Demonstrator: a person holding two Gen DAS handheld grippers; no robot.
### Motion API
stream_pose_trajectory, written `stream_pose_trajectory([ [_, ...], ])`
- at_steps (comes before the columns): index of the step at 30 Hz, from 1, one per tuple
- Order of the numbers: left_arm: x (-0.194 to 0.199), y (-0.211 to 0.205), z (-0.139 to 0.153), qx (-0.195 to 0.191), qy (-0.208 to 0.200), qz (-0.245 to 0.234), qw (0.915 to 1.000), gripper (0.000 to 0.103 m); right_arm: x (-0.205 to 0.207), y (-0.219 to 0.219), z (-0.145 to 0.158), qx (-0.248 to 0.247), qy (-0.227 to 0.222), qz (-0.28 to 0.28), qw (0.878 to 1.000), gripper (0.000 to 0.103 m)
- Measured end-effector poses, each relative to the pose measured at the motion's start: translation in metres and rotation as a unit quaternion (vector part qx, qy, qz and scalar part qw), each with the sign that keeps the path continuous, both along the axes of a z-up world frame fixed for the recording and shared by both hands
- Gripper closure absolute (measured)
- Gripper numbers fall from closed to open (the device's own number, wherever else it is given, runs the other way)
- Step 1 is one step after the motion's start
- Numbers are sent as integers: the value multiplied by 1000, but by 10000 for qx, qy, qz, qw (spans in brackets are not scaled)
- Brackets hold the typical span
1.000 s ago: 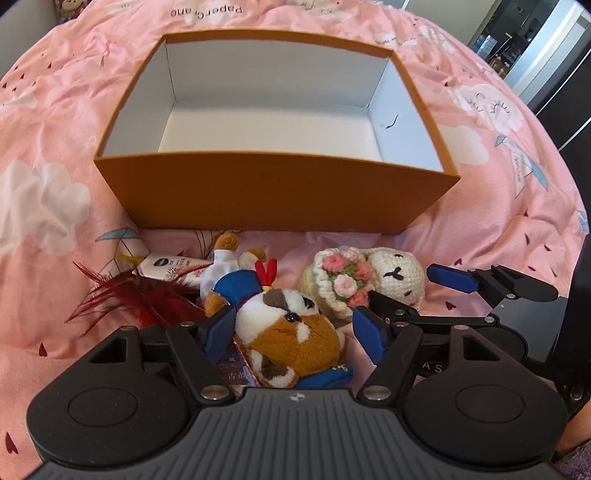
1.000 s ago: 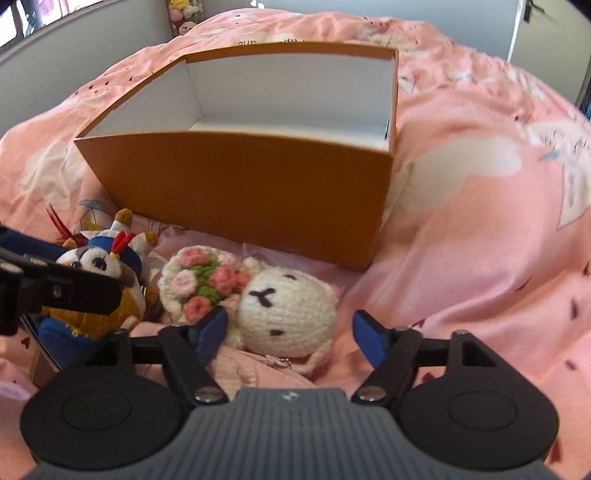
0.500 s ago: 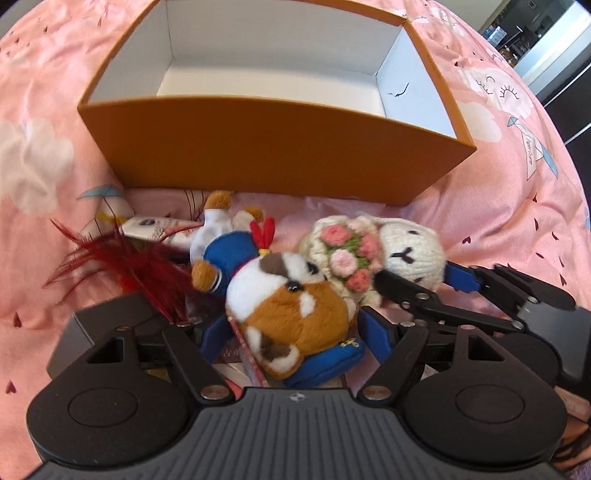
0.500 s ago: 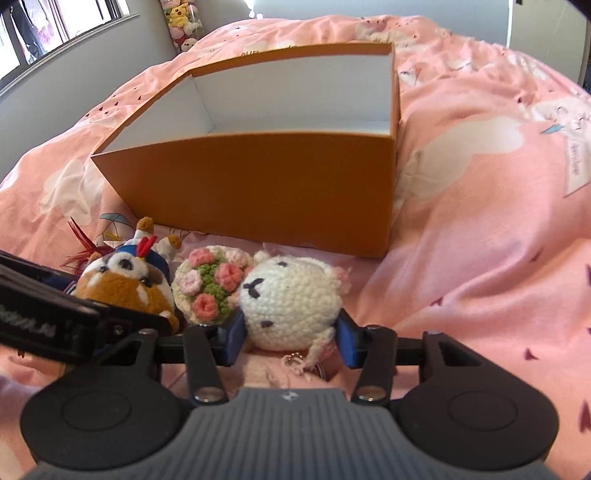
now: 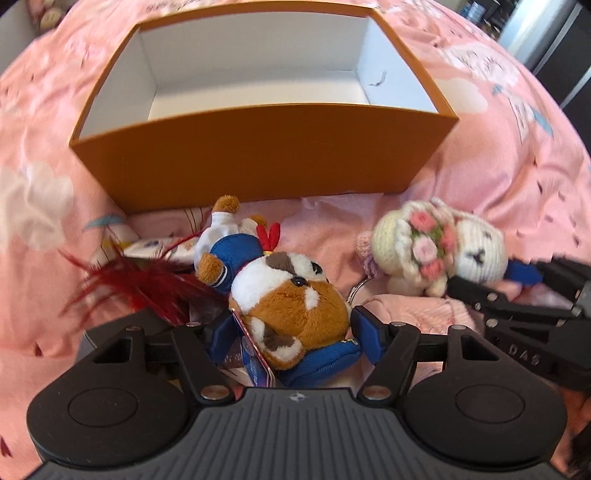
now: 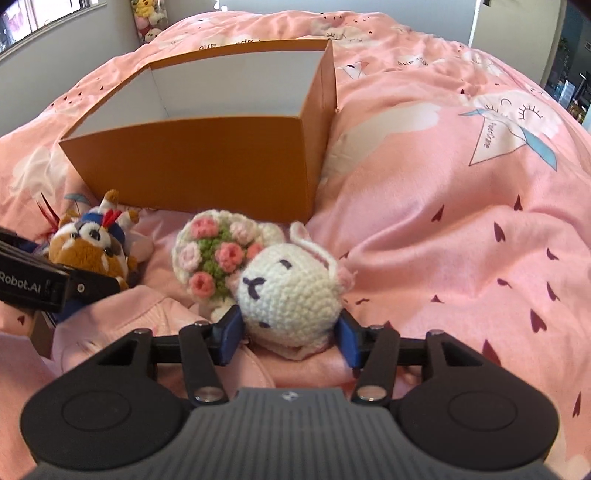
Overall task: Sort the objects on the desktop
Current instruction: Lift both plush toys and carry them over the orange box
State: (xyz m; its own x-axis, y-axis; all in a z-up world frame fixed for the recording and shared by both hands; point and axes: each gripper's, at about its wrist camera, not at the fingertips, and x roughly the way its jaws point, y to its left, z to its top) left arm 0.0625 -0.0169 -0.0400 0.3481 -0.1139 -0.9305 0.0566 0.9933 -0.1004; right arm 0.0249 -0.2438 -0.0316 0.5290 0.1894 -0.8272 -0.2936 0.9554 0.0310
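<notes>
light: bright day, came from a window at the top left | shadows: soft, dark under the orange box | glare: white walls inside the box shone | blur: red feather looked smeary | edges: bent and curved like a fishbowl, corners fuzzy

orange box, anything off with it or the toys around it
Nothing is damaged or spilled. The orange box stands upright and empty, while the brown plush, crochet bunny and red feather lie jumbled on the pink bedding in front of it.
</notes>
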Motion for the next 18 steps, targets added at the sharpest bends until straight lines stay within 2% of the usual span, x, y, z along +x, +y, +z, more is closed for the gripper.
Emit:
stream_pose_trajectory([
  [5,0,4,1,-88,5,-96,9999,26,4,6,9,-422,-337,738,9958,31],
  [9,2,10,3,-222,30,-42,9997,26,11,9,14,-858,-501,1201,9878,31],
  [12,3,19,7,-429,30,46,9991,26,17,15,18,-1198,-595,1678,9767,31],
  [15,7,35,12,-965,128,201,9950,26,29,21,17,-1170,-429,2118,9693,31],
  [18,14,45,14,-1144,215,392,9924,26,41,31,12,-1148,-224,2404,9636,31],
])
